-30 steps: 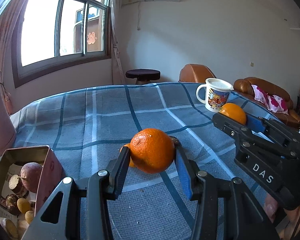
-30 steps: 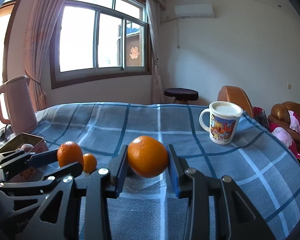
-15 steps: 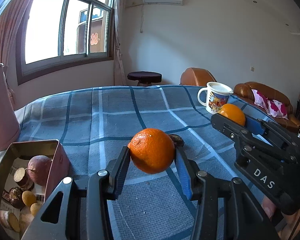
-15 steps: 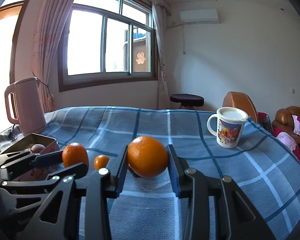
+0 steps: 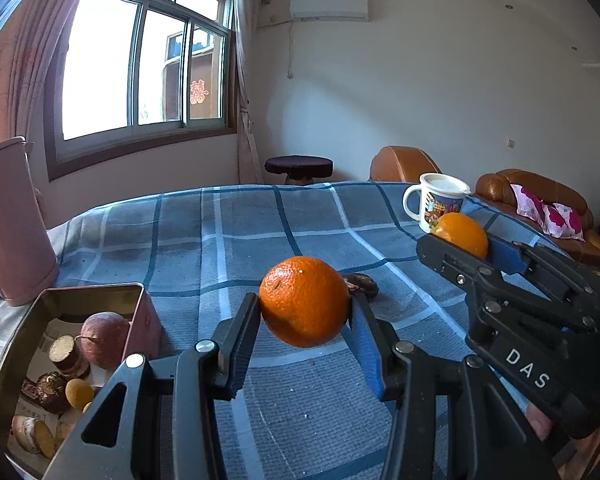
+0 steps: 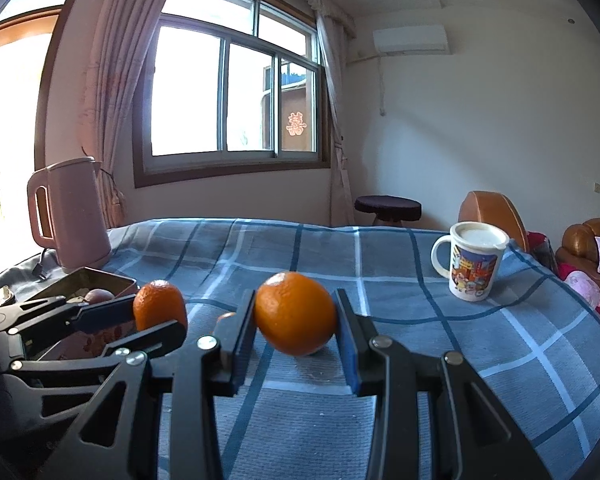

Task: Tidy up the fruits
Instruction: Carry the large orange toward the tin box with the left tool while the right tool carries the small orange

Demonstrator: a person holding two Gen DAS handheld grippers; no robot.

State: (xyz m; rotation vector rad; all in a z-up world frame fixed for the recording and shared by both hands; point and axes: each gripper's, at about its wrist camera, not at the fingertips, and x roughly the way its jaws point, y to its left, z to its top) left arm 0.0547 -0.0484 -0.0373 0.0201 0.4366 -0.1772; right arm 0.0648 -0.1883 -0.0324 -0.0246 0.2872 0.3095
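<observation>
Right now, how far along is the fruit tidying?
Midway, it seems. Done: the tin already holds a reddish fruit and smaller pieces. In hand: the left gripper clamps one orange, and the right gripper clamps another orange. Left: both oranges need placing, and a dark piece lies on the blue cloth.

Bright daylight pours through the window (image 6: 236,92), blown out white and glaring at the far left. Walls stay softly lit, foreground fittings fall into dark shadow. Fisheye distortion bends the edges; corners vignette black. Focus is sharp.
</observation>
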